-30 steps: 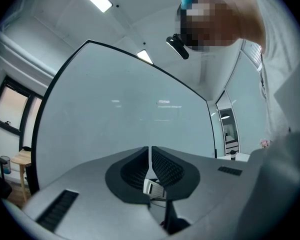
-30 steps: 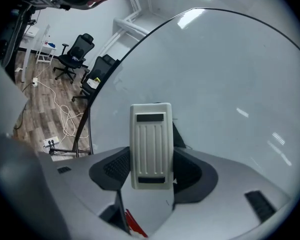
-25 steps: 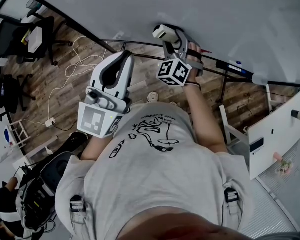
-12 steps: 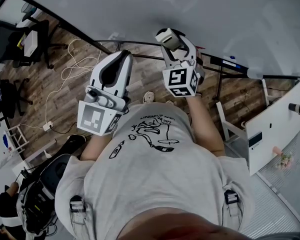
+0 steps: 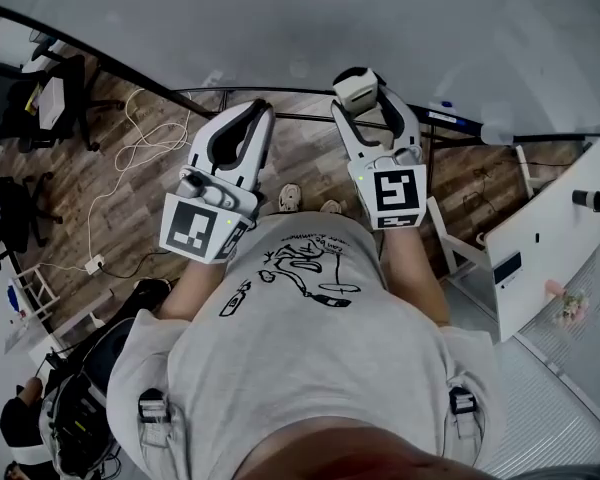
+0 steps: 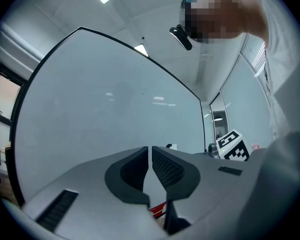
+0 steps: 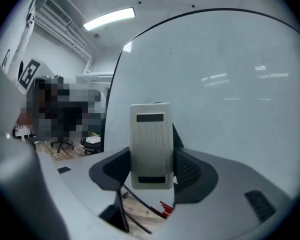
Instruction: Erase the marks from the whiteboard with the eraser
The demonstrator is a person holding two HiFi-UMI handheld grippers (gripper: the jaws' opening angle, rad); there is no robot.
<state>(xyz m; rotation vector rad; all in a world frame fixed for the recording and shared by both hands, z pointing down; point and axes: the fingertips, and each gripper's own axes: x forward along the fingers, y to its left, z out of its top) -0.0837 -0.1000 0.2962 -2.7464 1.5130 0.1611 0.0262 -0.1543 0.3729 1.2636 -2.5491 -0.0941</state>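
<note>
The whiteboard (image 5: 310, 18) fills the top of the head view; its pale surface shows no clear marks in any view. My right gripper (image 5: 360, 83) is shut on the white eraser (image 5: 357, 88), held up close to the board's lower edge. In the right gripper view the eraser (image 7: 151, 145) stands upright between the jaws, with the whiteboard (image 7: 230, 84) behind it. My left gripper (image 5: 246, 116) hovers beside it, to the left, jaws nearly together and empty. The left gripper view shows its fingertips (image 6: 141, 156) almost touching in front of the whiteboard (image 6: 110, 109).
A tray rail (image 5: 460, 123) with markers runs along the board's bottom edge. Below are a wood floor with loose cables (image 5: 140, 133), office chairs (image 5: 20, 88) at the left and a white cabinet (image 5: 545, 238) at the right. The person's torso (image 5: 300, 358) fills the lower middle.
My right gripper, still holding the eraser, has swung to the right and turned so its marker cube faces the camera. The left gripper has shifted slightly up and right.
</note>
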